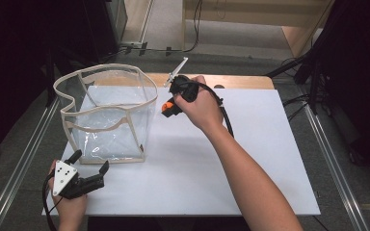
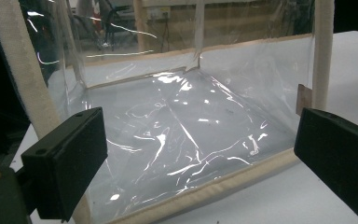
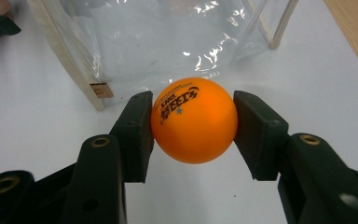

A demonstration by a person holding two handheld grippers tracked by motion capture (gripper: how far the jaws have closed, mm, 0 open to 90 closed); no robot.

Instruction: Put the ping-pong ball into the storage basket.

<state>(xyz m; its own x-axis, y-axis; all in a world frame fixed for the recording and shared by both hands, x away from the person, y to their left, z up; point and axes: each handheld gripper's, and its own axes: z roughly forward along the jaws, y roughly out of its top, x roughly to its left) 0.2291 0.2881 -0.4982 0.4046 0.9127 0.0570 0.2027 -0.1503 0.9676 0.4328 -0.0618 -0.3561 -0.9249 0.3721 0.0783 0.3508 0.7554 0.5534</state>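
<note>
Orange ball clamped in right tool, just beside clear bag
Held above white bench; left tool gaping, empty, near bag's front corner.

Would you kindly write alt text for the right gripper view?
An orange ball with dark print is clamped between the black right tongs above a white table. Behind it stands a clear plastic bag with beige trim.

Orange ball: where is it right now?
The orange ball is clamped between the right gripper jaws, held above the white table just right of the clear bag in the high view.
</note>
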